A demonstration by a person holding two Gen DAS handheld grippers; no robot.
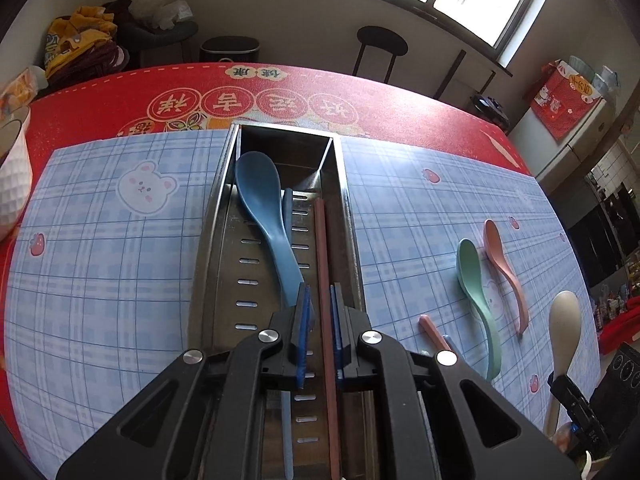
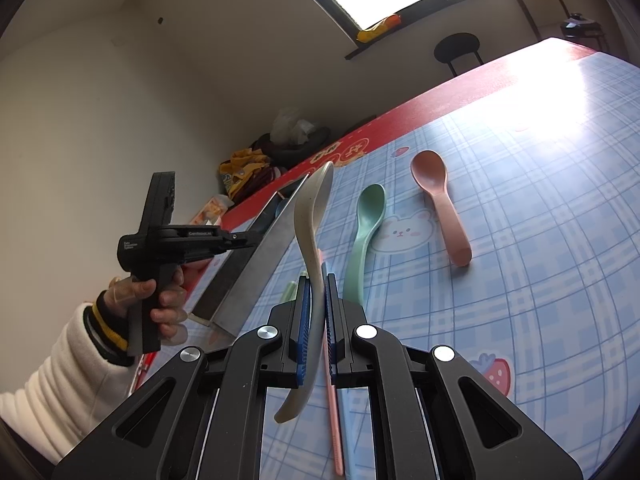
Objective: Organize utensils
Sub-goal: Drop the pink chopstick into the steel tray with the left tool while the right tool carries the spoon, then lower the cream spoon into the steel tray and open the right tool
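Note:
A steel utensil tray point(image 1: 224, 216) lies on the blue checked mat. In it are a blue spoon point(image 1: 264, 216), a blue chopstick point(image 1: 286, 432) and a pink chopstick point(image 1: 325, 280). My left gripper point(image 1: 320, 312) hovers over the tray, its pads slightly apart around the pink chopstick without clearly touching it. My right gripper point(image 2: 319, 308) is shut on a beige spoon point(image 2: 314, 216), held above the mat right of the tray point(image 2: 256, 256). A green spoon point(image 2: 366, 232), a pink spoon point(image 2: 438, 196) and a pink chopstick point(image 2: 334, 412) lie on the mat.
A white textured bowl point(image 1: 14, 184) stands at the left table edge. The red tablecloth point(image 1: 120, 96) runs beyond the mat. A black stool point(image 1: 380, 48) and clutter stand behind the table.

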